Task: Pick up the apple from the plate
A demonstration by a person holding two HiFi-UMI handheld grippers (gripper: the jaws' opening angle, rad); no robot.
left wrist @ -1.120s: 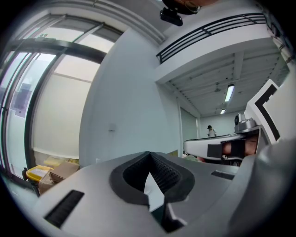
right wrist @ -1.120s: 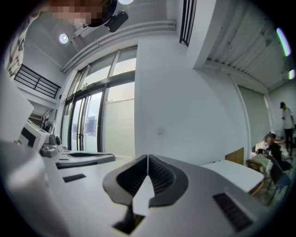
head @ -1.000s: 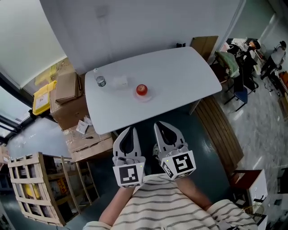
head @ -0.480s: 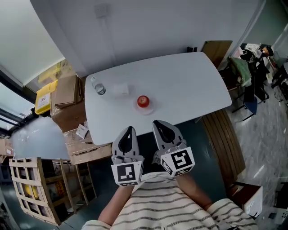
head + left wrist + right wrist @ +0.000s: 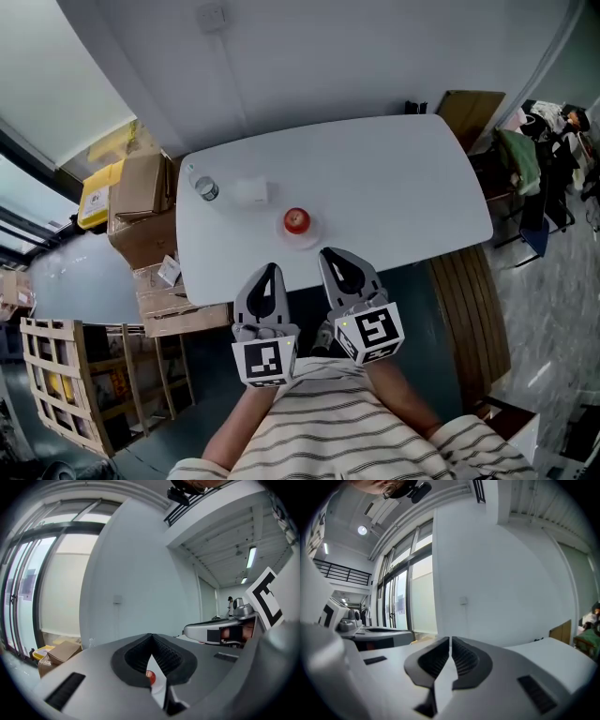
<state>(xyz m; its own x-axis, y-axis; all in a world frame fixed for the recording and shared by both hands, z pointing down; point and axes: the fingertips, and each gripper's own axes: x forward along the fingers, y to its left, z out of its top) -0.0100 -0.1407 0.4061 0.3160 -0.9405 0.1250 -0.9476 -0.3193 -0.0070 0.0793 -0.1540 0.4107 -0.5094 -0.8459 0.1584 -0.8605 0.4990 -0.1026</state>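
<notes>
A red apple (image 5: pixel 296 220) sits on a small white plate (image 5: pixel 304 240) near the front edge of the white table (image 5: pixel 394 187). My left gripper (image 5: pixel 265 272) and right gripper (image 5: pixel 333 255) are side by side just short of that edge, both pointing at the table and both shut with nothing in them. The apple lies a little ahead, between the two tips. In the left gripper view the apple (image 5: pixel 150 677) shows through the slit below the closed jaws of the left gripper (image 5: pixel 151 635). The right gripper view shows the right gripper (image 5: pixel 450 639) closed, and no apple.
A small water bottle (image 5: pixel 206 187) and a white object (image 5: pixel 251 192) stand on the table's left part. Cardboard boxes (image 5: pixel 141 206) and a wooden crate (image 5: pixel 56 394) are on the floor at the left. A wooden bench (image 5: pixel 464 300) and chairs with clothes (image 5: pixel 525 159) are at the right.
Both grippers have come forward toward the table's front edge, still shut. The table and apple now lie closer to the tips.
</notes>
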